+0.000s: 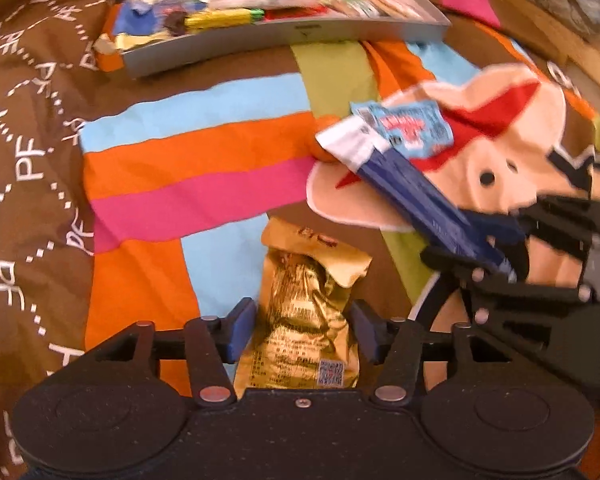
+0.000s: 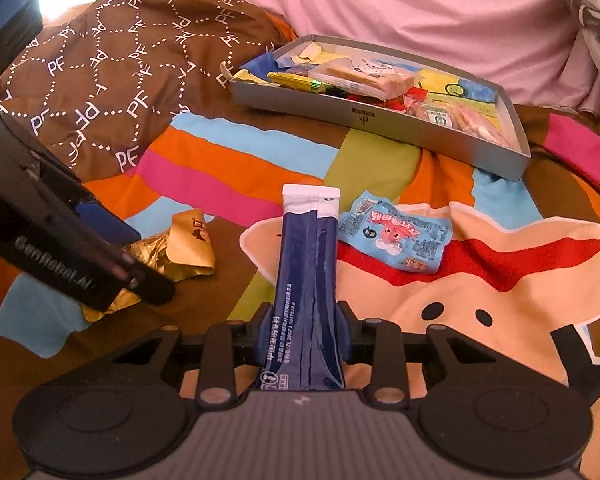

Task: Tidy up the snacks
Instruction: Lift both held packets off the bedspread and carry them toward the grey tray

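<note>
Right claw (image 2: 302,330) grips blue sachet (image 2: 306,276), print legible only there.

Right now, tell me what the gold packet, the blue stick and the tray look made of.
Gold packet: metallic foil or foil-look film, glossy, heavily crinkled.
Blue stick: smooth plastic or laminated film, slight sheen, flat white sealed end.
Tray: probably cardboard, matte grey, with thin straight folded walls.

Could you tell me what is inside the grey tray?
The grey tray holds mixed snack packets, among them a clear-wrapped cake on top. Whatever lies beneath that pile is covered.
</note>
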`<action>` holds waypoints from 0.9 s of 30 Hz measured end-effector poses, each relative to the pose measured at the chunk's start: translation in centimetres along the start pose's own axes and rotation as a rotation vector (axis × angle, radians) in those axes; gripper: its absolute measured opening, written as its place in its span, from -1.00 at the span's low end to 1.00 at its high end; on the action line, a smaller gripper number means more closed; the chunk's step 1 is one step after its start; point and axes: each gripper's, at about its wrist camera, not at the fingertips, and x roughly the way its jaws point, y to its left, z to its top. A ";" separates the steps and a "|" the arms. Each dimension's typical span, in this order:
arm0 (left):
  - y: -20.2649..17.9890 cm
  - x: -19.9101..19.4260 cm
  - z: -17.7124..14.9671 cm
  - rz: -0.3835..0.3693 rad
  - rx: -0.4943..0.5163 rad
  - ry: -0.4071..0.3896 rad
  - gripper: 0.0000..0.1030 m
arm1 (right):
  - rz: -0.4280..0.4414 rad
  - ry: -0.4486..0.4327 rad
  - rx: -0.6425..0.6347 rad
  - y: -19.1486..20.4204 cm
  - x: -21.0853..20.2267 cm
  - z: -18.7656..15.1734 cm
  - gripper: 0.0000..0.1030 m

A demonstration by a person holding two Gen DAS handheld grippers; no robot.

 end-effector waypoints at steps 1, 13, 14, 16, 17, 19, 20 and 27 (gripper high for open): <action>-0.1 0.1 -0.1 0.001 0.024 0.009 0.13 | 0.002 0.002 0.001 0.0 0.1 0.0 -0.28; -1.0 0.4 -0.4 0.005 0.181 0.030 0.09 | 0.032 0.032 0.015 -0.4 0.7 -0.2 -0.22; -0.9 0.3 -0.4 0.005 0.173 0.027 0.06 | 0.032 0.030 0.012 -0.4 0.6 -0.2 -0.24; -0.9 0.2 -0.3 0.005 0.153 0.021 0.01 | 0.026 0.020 -0.002 -0.1 0.5 -0.2 -0.27; -0.8 0.1 -0.3 0.006 0.141 0.017 0.00 | 0.021 0.016 -0.013 0.1 0.4 -0.2 -0.30; -0.6 0.0 -0.3 0.006 0.110 0.006 -0.02 | 0.008 0.007 -0.040 0.5 0.2 -0.3 -0.31; -0.5 -0.1 -0.4 0.007 0.092 -0.003 -0.04 | 0.002 0.005 -0.050 0.7 0.2 -0.3 -0.32; -0.2 -0.9 -0.7 0.033 0.002 -0.097 -0.06 | -0.082 -0.041 -0.154 2.0 -0.2 -0.5 -0.33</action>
